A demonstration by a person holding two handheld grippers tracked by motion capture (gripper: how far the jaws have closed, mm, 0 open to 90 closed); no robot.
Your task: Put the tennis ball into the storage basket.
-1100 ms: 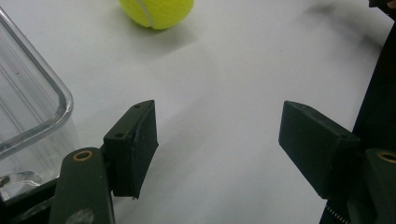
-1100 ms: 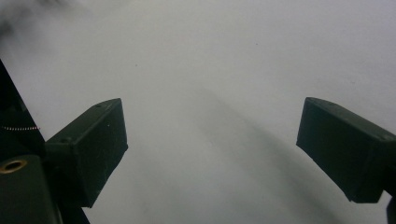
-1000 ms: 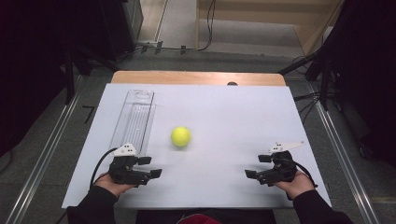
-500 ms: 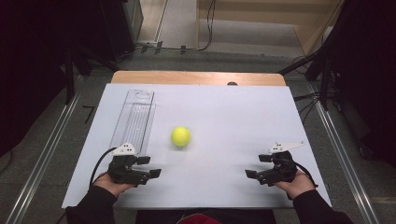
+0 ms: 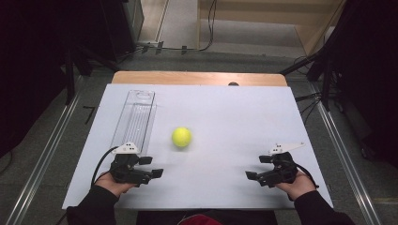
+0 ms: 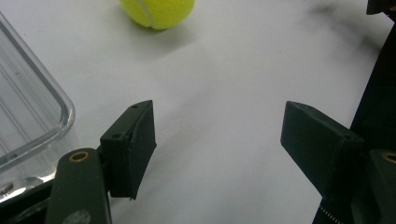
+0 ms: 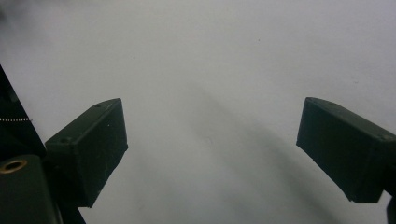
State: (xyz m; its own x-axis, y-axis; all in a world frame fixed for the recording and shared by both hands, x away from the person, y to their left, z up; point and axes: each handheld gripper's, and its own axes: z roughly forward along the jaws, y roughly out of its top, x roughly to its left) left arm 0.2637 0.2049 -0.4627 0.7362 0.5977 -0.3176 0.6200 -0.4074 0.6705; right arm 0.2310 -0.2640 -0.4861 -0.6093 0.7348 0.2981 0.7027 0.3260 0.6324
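Observation:
A yellow-green tennis ball (image 5: 181,137) rests on the white board, left of the middle; its lower part also shows at the top of the left gripper view (image 6: 158,11). My left gripper (image 5: 152,167) lies on the board near the front left and points toward the middle. Its jaws (image 6: 217,149) stand apart with only bare board between them, and they have just opened a little. At the front right my right gripper (image 5: 257,168) points left, its jaws (image 7: 210,149) wide apart and empty. Each is held in a hand.
A long clear plastic tray (image 5: 136,117) lies lengthwise at the left of the board, its near corner (image 6: 28,107) just beside my left jaw. The white board (image 5: 225,117) covers a wooden table (image 5: 197,78). Metal rails run along both sides on the floor.

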